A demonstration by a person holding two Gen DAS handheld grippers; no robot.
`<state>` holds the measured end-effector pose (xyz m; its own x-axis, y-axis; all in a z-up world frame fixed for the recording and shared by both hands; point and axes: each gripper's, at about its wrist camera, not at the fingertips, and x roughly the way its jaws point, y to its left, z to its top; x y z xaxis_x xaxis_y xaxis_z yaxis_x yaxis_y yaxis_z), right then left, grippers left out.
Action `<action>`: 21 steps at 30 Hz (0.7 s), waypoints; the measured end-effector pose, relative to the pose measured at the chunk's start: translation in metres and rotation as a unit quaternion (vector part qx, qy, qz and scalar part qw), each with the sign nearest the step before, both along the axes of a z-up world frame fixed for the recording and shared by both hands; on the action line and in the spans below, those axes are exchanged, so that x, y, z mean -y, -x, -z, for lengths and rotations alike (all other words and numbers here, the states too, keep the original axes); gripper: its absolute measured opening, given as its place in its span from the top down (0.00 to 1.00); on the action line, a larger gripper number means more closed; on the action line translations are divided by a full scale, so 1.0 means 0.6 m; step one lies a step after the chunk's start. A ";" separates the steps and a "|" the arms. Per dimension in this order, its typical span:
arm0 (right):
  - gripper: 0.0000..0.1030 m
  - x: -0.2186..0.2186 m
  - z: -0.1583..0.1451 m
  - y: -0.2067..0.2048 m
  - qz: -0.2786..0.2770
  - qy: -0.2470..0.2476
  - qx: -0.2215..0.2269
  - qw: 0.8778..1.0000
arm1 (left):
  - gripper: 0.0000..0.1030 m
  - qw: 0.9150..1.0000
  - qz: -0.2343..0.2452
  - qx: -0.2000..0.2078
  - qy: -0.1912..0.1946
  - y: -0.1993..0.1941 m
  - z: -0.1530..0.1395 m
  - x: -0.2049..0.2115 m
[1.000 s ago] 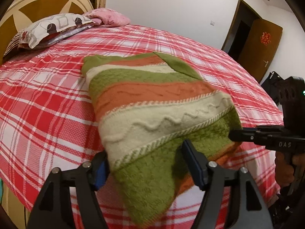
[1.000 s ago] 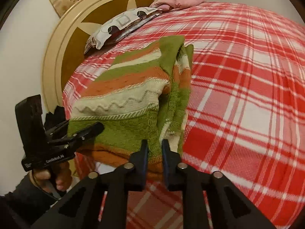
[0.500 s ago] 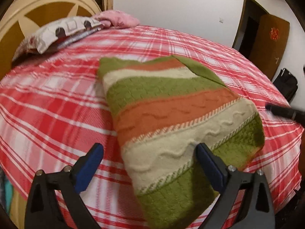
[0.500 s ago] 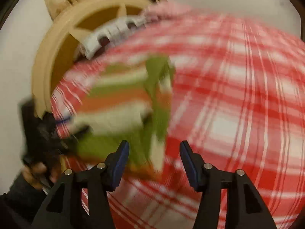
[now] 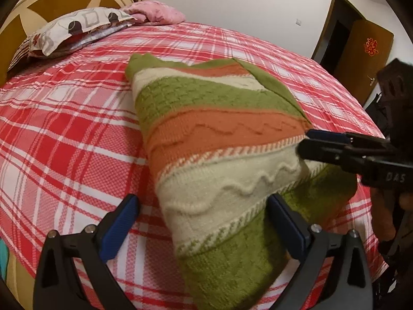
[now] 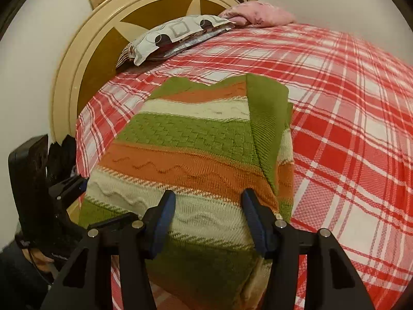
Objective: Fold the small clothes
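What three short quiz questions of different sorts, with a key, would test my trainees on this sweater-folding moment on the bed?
1. True or false: the left gripper is shut on the striped sweater.
2. Multiple choice: the sweater lies on A) a bare wooden floor, B) a red plaid bedspread, C) a grey sofa.
3. Fill in: the patterned pillow rests at the head of the bed, against the round ______.

Key
1. False: its fingers are spread wide, as are those of the right gripper.
2. B.
3. Headboard.
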<state>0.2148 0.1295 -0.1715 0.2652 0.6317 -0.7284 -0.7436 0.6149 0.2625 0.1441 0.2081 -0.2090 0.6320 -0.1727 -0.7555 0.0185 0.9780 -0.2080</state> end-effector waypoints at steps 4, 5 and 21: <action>0.45 0.035 -0.043 0.029 0.027 -0.020 0.008 0.999 | 0.01 1.000 -0.007 0.024 -0.018 0.036 -0.040 -0.005; 0.45 0.045 -0.056 0.042 0.037 -0.022 0.026 0.999 | 0.01 0.999 -0.010 0.033 -0.024 0.048 -0.053 -0.007; 0.32 0.162 -0.189 0.221 0.111 -0.022 0.211 0.971 | 0.00 0.990 -0.030 0.135 -0.038 0.123 -0.187 -0.008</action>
